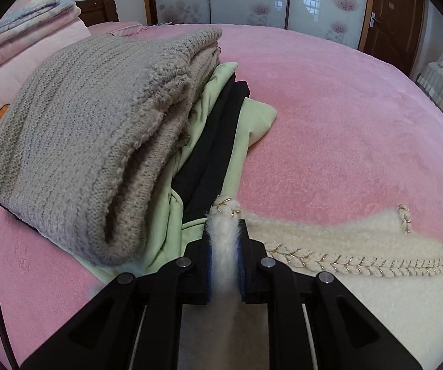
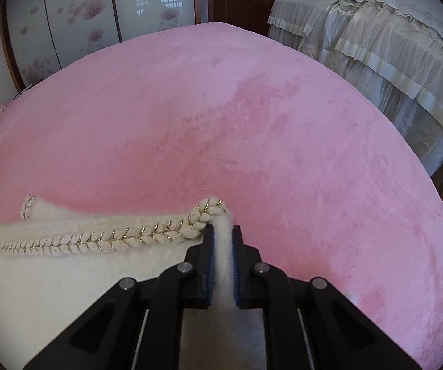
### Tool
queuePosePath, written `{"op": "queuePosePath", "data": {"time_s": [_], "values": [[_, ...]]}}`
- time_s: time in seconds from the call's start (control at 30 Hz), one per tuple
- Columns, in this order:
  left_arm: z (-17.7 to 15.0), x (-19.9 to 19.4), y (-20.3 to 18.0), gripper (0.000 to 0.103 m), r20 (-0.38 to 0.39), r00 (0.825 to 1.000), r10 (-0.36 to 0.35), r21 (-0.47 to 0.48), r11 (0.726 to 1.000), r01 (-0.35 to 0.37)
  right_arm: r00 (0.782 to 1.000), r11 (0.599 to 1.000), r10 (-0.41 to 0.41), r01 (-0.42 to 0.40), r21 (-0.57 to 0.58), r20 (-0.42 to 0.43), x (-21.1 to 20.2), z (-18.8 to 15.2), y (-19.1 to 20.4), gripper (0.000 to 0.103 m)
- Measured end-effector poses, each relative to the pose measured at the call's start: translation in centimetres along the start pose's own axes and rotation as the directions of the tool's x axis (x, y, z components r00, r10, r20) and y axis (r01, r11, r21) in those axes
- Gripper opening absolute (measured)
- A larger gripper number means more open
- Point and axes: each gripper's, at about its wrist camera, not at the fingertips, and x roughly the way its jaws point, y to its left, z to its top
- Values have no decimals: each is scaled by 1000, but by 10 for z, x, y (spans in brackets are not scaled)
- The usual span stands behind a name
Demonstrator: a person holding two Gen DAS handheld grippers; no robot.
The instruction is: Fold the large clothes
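Observation:
A fluffy cream garment (image 1: 360,280) with a braided gold-thread trim (image 1: 345,262) lies on the pink bed. My left gripper (image 1: 224,225) is shut on its left corner, the fabric pinched between the jaws. My right gripper (image 2: 223,231) is shut on the other corner of the same cream garment (image 2: 51,277), where the braided trim (image 2: 113,237) ends. The trimmed edge stretches between the two grippers, just above the bed surface.
A stack of folded clothes sits at the left: a grey knit sweater (image 1: 92,129) on top of light green (image 1: 252,117) and black (image 1: 215,141) garments. The pink bed cover (image 2: 252,123) spreads ahead. A lace-covered piece of furniture (image 2: 391,46) stands at the right.

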Motion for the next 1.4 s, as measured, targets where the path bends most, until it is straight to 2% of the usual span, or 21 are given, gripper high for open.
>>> {"op": "queuePosePath", "data": {"time_s": [0.1,0.17,0.23,0.33,0.47,0.53,0.63,0.7,0.87,0.93,1.0,1.03,1.1,1.13,1.17,1.2,1.23,1.27,1.3,1.33,1.4], "values": [[1,-4,3,18,-6,1000,-25,-1,1000,25,1000,1000,-3,3,-11,8,-8,1,0,16],[0,-15,5,44,-11,1000,-10,2,1000,10,999,999,-26,27,-18,37,-22,0,1,26],[-1,-31,8,53,-10,999,-39,0,999,39,997,999,-34,37,-34,67,-41,-1,4,26],[-4,-64,9,57,11,999,-41,0,999,41,992,998,-5,13,-63,123,-80,-6,12,26],[-12,-123,2,76,75,996,-54,20,998,53,983,991,99,-84,-101,153,-132,-17,33,26],[-21,-153,-7,77,87,991,-97,42,995,94,979,983,158,-144,-112,132,-152,-26,50,26],[-40,-185,-24,77,80,981,-176,55,984,172,948,941,308,-290,-173,83,-176,-49,88,26],[-59,-200,-36,77,72,970,-234,52,972,230,932,915,356,-331,-228,73,-187,-69,117,26],[-112,-191,-59,77,-1,956,-293,-12,956,293,893,860,449,-443,-255,-36,-164,-122,167,26],[-131,-169,-60,77,-53,955,-292,-40,956,290,895,862,439,-444,-244,-79,-145,-140,174,26],[-145,-145,-57,75,-100,965,-245,-36,970,242,906,872,418,-422,-249,-71,-133,-152,171,23],[-150,-138,-53,73,-88,971,-221,-14,975,221,911,876,409,-407,-260,-50,-132,-154,165,23],[-152,-138,-43,72,-11,982,-188,51,981,188,948,910,319,-307,-278,-3,-130,-152,148,23],[-153,-137,-38,72,6,990,-141,77,987,140,960,921,279,-263,-286,15,-126,-149,134,20],[-151,-134,-29,72,16,994,-109,95,990,107,961,924,276,-261,-281,16,-122,-145,119,0],[-149,-131,-16,72,18,994,-103,90,991,101,962,928,273,-259,-269,18,-119,-142,103,0],[-148,-130,0,72,23,994,-106,79,991,104,975,945,220,-203,-257,38,-117,-140,86,0],[-147,-129,13,70,31,995,-99,75,993,96,992,964,110,-92,-249,61,-113,-138,67,0],[-147,-129,25,67,40,995,-97,80,992,93,995,971,75,-58,-231,68,-109,-136,46,0],[-148,-128,34,57,37,993,-112,95,990,108,996,981,60,-47,-188,62,-105,-135,19,0],[-150,-130,42,50,35,991,-131,130,983,126,997,992,42,-34,-125,63,-104,-137,-22,0]]}}
